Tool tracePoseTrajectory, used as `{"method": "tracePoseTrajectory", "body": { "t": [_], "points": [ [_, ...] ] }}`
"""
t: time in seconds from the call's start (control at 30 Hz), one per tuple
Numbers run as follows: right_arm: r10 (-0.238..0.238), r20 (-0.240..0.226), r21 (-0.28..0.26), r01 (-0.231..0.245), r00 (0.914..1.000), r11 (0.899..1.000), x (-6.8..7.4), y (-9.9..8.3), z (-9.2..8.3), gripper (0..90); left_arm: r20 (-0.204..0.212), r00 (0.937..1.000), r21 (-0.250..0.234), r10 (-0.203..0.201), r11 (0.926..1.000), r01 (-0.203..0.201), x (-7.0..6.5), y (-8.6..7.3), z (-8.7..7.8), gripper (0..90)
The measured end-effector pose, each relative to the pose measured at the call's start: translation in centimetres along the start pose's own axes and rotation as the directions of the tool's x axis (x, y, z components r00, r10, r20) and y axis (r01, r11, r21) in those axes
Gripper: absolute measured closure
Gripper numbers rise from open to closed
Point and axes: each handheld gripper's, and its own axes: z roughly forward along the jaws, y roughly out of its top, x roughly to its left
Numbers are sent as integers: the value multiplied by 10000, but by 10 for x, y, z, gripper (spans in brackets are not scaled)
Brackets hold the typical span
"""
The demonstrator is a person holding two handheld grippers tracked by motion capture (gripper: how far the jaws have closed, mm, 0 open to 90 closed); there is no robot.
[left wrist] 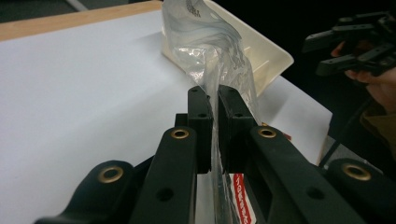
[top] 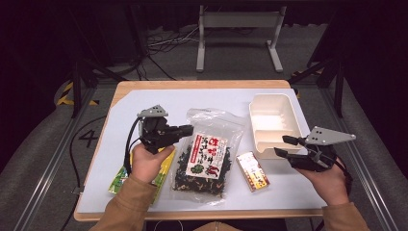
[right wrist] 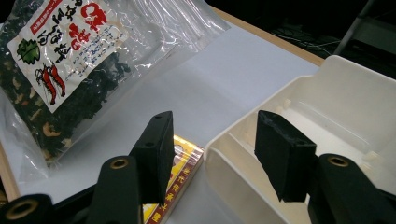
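Seaweed bag [top: 208,154], a clear plastic pouch with a white and red label and dark dried contents, is what I have in hand: my left fingers [left wrist: 214,122] are pinched tight on a fold of its clear film, with the plastic squeezed flat between the two pads and rising past their tips. From above, my left gripper [top: 185,130] sits at the bag's upper left edge, pointing across toward the tray [top: 294,115]. Most of the bag lies on the white bench [top: 144,103] below and to the right of those fingers.

My right gripper [top: 284,146] hovers off to the side with its fingers [right wrist: 156,144] partly apart and nothing between them. Looking along them, the near corner of the cream, two-compartment tray sits just beyond the right-hand finger, and a small yellow and red box [right wrist: 180,175] lies flat on the bench just beyond the left-hand one. From above, that box [top: 252,171] rests between the bag and my right hand, close to the tray's front edge.

A yellow-green packet [top: 118,180] lies on the bench under my left hand.
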Motion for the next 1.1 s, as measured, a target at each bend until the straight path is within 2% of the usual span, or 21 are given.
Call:
{"method": "tracePoseTrajectory", "body": {
  "t": [0.2, 0.33, 0.37, 0.47, 0.63, 0.7, 0.73, 0.93, 1.1],
  "points": [
    [-37, -375, -197, 30, 9993, 9998, 5, 5, -3, 520, 169, 9967, -272, 789, 9965, -785, -21, 5, -7, 854],
    [-128, -574, -285, 111, 9983, 9995, 8, 7, -4, 541, 295, 9931, -518, 1134, 9924, -1118, -32, 6, -10, 855],
    [-147, -605, -273, 131, 9981, 9995, 9, 8, -4, 542, 277, 9901, -660, 1374, 9886, -1353, -34, 6, -12, 854],
    [-217, -745, -290, 196, 9970, 9994, 13, 10, -4, 544, 261, 9838, -1132, 1776, 9783, -1736, -43, 6, -17, 854],
    [-276, -869, -282, 252, 9958, 9993, 16, 11, -1, 537, 276, 9777, -1546, 2082, 9672, -2016, -49, 7, -24, 855],
    [-290, -923, -312, 262, 9953, 9992, 16, 12, -1, 536, 315, 9776, -1712, 2079, 9648, -1997, -50, 7, -25, 855],
    [-199, -1115, -355, 160, 9936, 9992, 17, 13, 1, 530, 355, 9779, -1850, 2061, 9630, -1962, -52, 6, -26, 855],
    [4, -1962, -749, -154, 9806, 9971, 25, 18, 6, 514, 387, 9687, -2391, 2453, 9435, -2293, -57, 5, -30, 855],
    [-121, -2261, -801, -62, 9740, 9968, 34, 23, 14, 507, 695, 9663, -2565, 2480, 9405, -2229, -60, 4, -29, 855]
  ]
}}
